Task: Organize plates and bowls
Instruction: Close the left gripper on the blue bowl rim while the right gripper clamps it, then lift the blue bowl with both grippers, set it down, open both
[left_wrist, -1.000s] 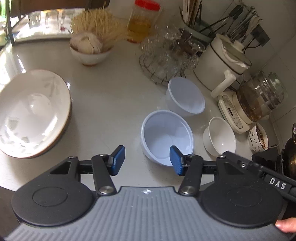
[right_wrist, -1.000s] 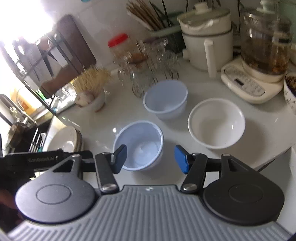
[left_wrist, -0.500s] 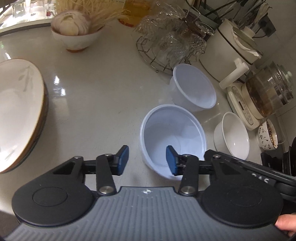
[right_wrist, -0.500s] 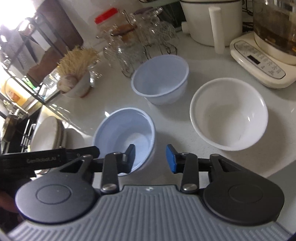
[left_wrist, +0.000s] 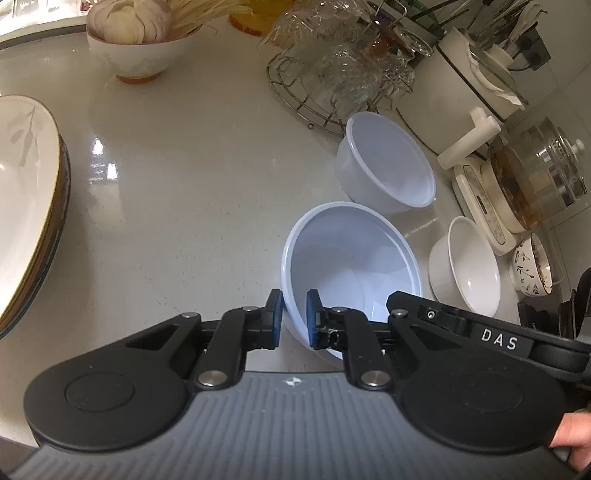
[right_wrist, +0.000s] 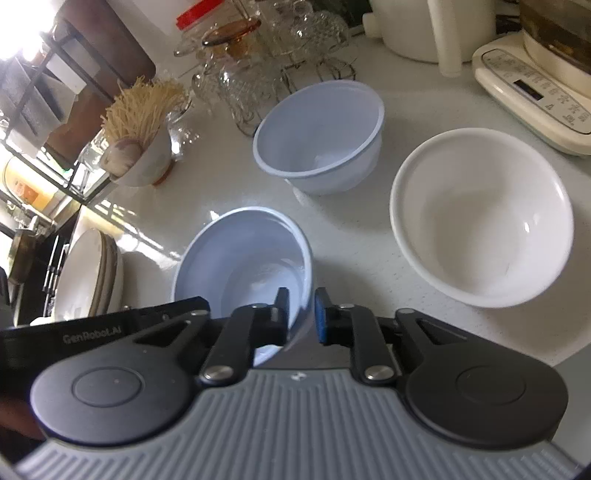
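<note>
White stone counter (left_wrist: 192, 192) fills most of both views. At its left edge sits a stack of big plates (left_wrist: 26, 206) with gold rims. Along the back edge stand a white pot (left_wrist: 454, 110), a glass kettle (left_wrist: 535, 177) on its base, and a wire rack of glasses (left_wrist: 332, 74). Near the back left is a bowl of garlic (left_wrist: 136, 40).

Two pale blue bowls sit near the middle. The far blue bowl (right_wrist: 317, 140) is just in front of the rack. The near blue bowl (left_wrist: 351, 266) is close to the front edge, and it looks tipped a little. A white bowl (right_wrist: 480, 218) sits to the right of both, near the kettle base. A small patterned cup (left_wrist: 532, 266) is beside it.

The left gripper (left_wrist: 293, 314) is pinched onto the left rim of the near blue bowl, one pad inside and one outside. The right gripper (right_wrist: 301, 314) is pinched onto the right rim of the same bowl.
</note>
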